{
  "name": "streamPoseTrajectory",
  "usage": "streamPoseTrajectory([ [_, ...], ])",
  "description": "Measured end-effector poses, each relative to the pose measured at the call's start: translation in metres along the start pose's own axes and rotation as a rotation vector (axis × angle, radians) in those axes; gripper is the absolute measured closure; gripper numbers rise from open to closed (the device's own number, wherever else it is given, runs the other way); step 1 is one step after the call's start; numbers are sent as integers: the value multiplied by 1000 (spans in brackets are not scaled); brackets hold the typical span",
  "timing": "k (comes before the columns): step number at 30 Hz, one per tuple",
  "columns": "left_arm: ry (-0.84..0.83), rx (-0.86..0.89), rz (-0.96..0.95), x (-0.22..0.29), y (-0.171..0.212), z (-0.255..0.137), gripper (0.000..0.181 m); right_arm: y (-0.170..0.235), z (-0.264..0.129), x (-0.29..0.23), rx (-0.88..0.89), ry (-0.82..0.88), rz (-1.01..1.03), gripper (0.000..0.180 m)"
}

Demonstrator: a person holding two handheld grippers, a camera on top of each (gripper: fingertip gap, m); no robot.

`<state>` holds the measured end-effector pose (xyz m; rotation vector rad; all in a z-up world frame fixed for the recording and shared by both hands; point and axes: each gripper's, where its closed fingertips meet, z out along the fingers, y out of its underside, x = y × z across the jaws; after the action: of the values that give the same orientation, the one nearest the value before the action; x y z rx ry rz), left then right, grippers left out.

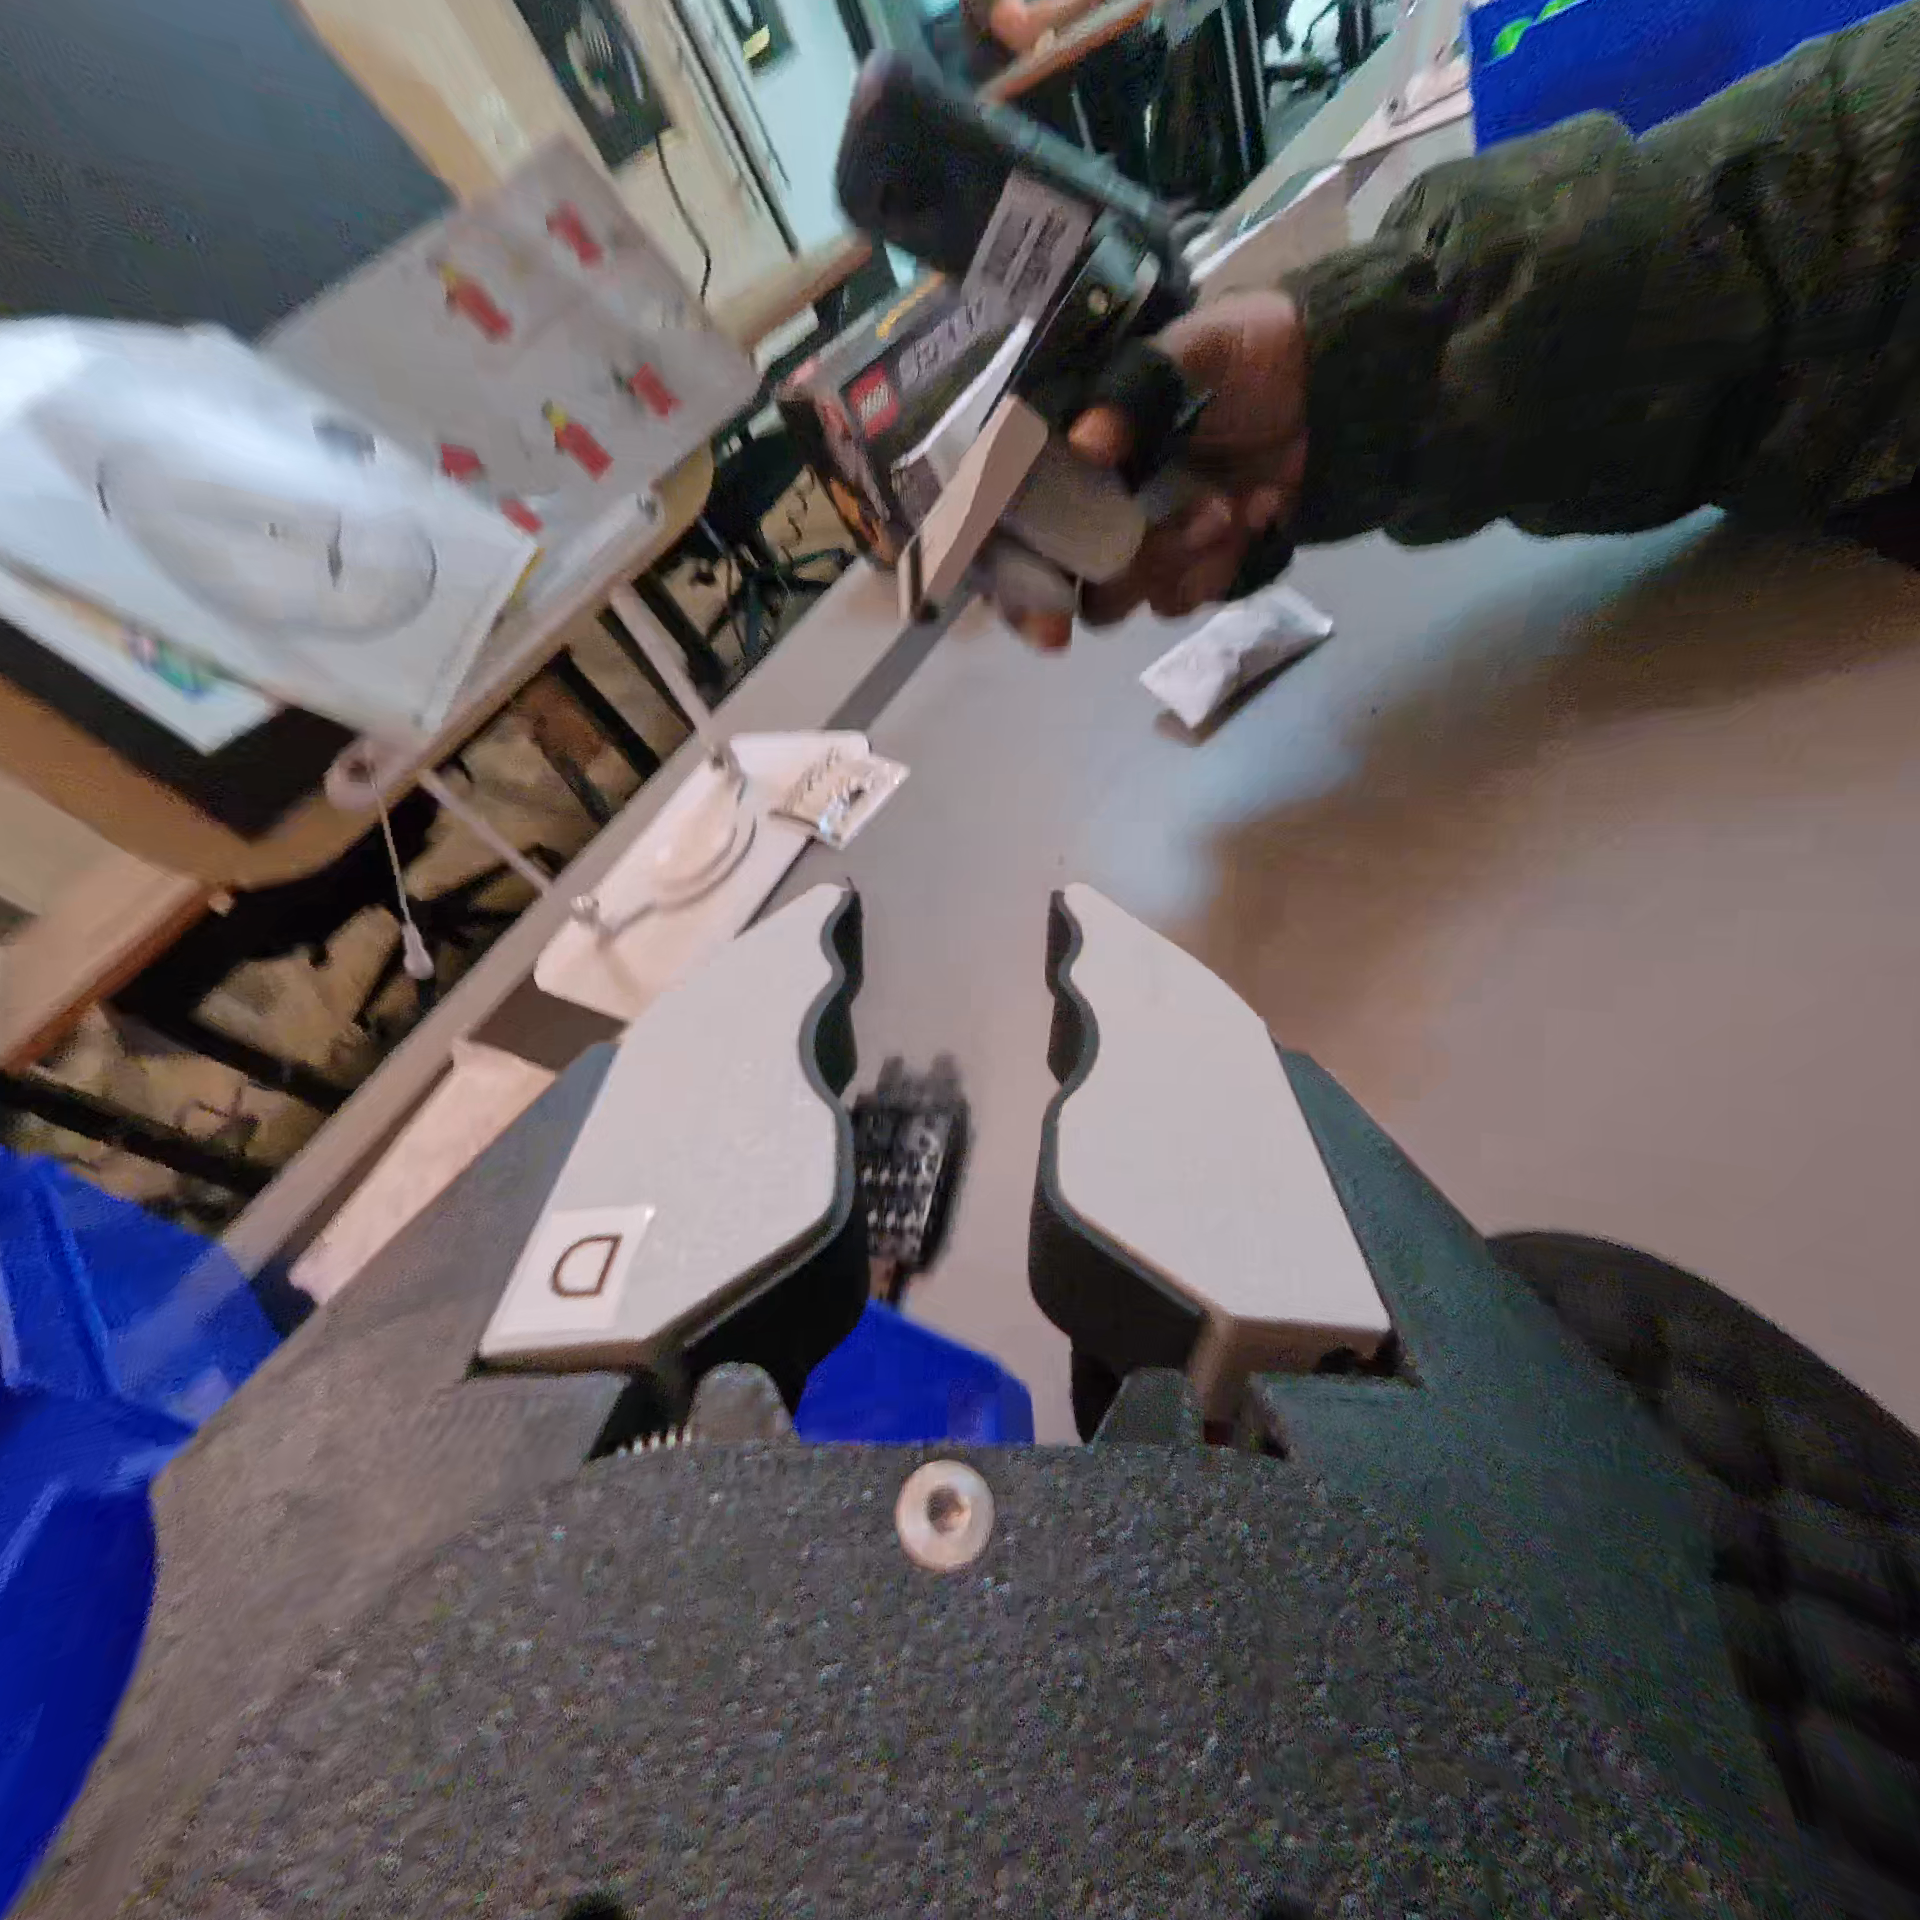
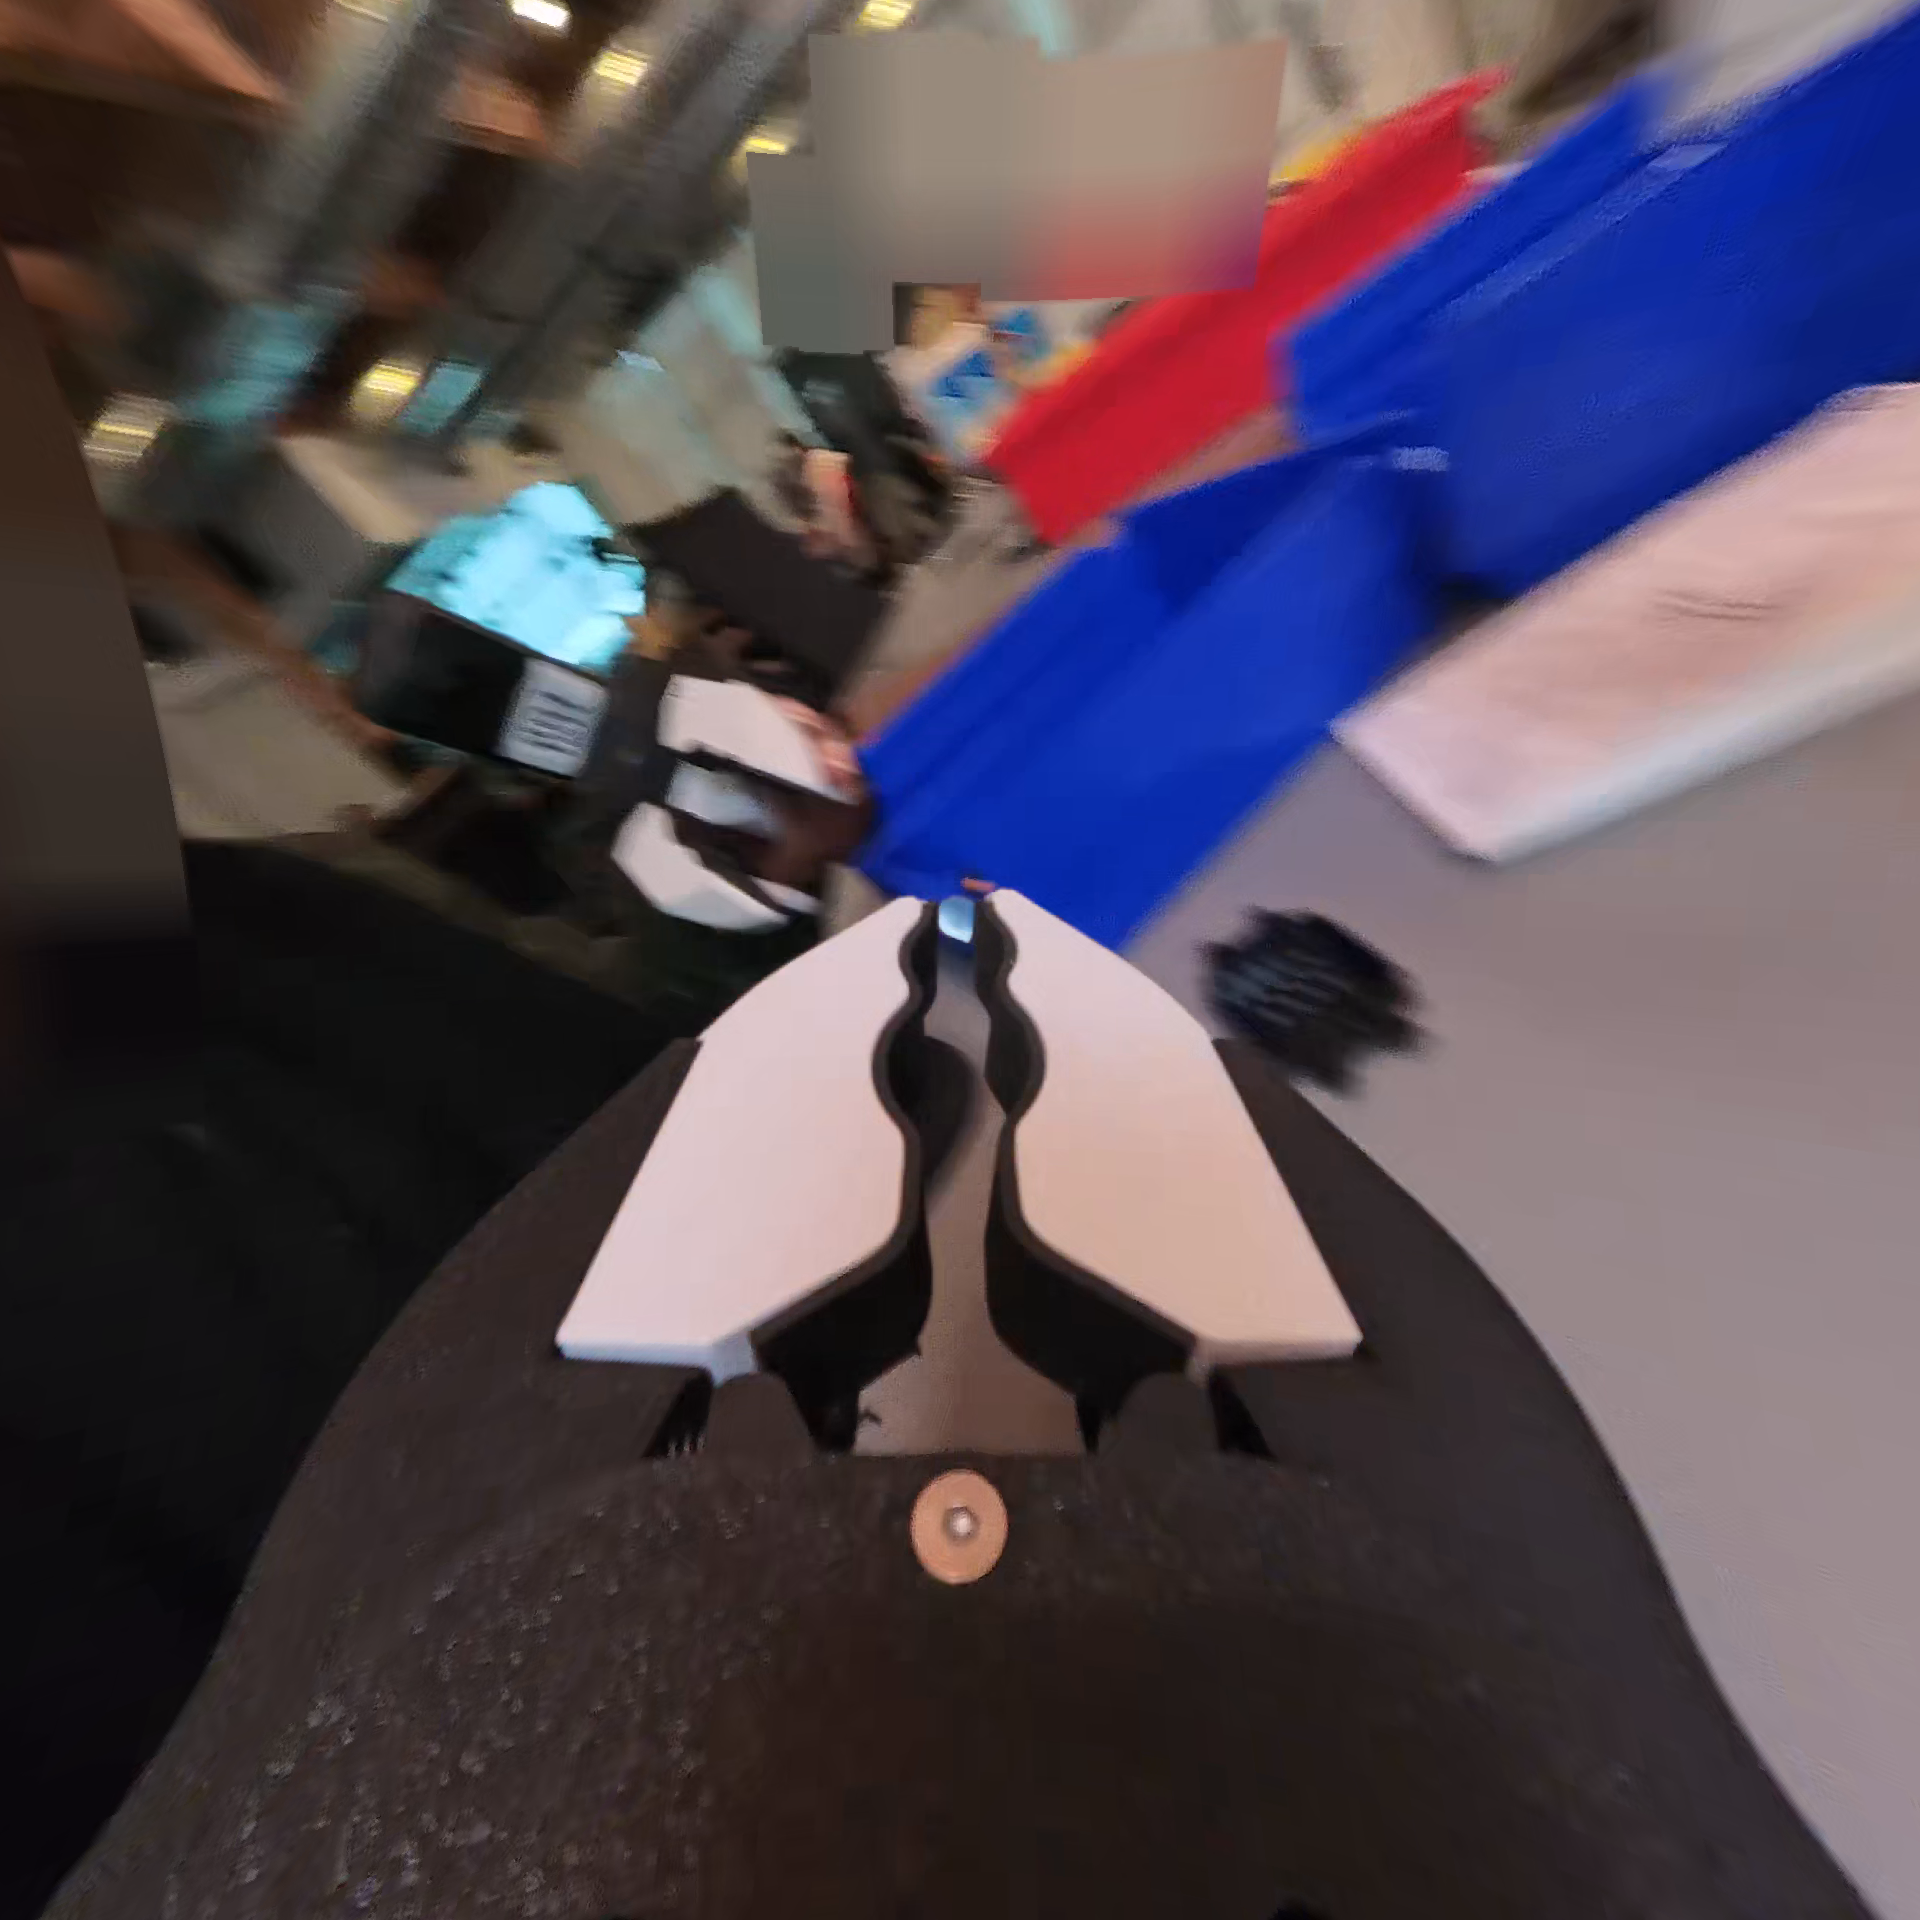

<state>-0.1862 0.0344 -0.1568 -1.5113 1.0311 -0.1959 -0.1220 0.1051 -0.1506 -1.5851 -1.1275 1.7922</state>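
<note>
In the left wrist view my left gripper point(image 1: 951, 920) is open and empty, low over the grey table point(image 1: 1455, 935). A small black studded piece point(image 1: 909, 1174) lies on the table between and below its fingers. My right gripper point(image 1: 940, 566), held by a hand point(image 1: 1205, 457) in a dark green sleeve, hovers over the far table edge. In the blurred right wrist view the right gripper point(image 2: 958, 920) is almost closed, with a tiny pale piece point(image 2: 956, 923) pinched at its tips. The black piece point(image 2: 1309, 997) lies to its right.
Two small plastic bags point(image 1: 1236, 660) point(image 1: 842, 795) and a white booklet point(image 1: 665, 894) lie on the table. Blue bins point(image 1: 104, 1455) point(image 2: 1195, 675) and a red bin point(image 2: 1195, 416) stand nearby. A dark toy box point(image 1: 883, 416) and white boxes point(image 1: 260, 520) are beyond the edge. There is about 11 cm between the tips of the two grippers.
</note>
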Motion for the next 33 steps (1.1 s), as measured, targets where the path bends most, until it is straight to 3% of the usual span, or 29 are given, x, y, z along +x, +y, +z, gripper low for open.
streamPoseTrajectory([
  [3,-52,50,95,9,-17,5,152,13,52,-50,9,-214,72,173],
  [6,-88,79,173,14,-26,3,156,24,74,-73,1,-327,161,173],
  [9,-106,75,231,16,-27,1,172,31,80,-75,-12,-330,181,173],
  [12,-122,68,266,16,-27,0,173,31,80,-73,-13,-320,178,173],
  [14,-127,47,284,15,-24,0,173,28,76,-67,-5,-287,161,178],
  [17,-107,-51,222,1,-7,-10,174,6,53,-54,33,-211,97,161],
  [23,-49,-460,-198,-36,77,-43,173,-28,-21,-14,-1,231,-216,155],
  [28,-3,-668,-378,-35,126,-62,131,-26,-75,5,15,425,-240,154],
  [31,12,-700,-397,-34,136,-61,103,-15,-100,16,21,503,-208,154],
  [33,-1,-670,-371,-37,132,-57,96,-7,-111,23,4,557,-213,154],
])
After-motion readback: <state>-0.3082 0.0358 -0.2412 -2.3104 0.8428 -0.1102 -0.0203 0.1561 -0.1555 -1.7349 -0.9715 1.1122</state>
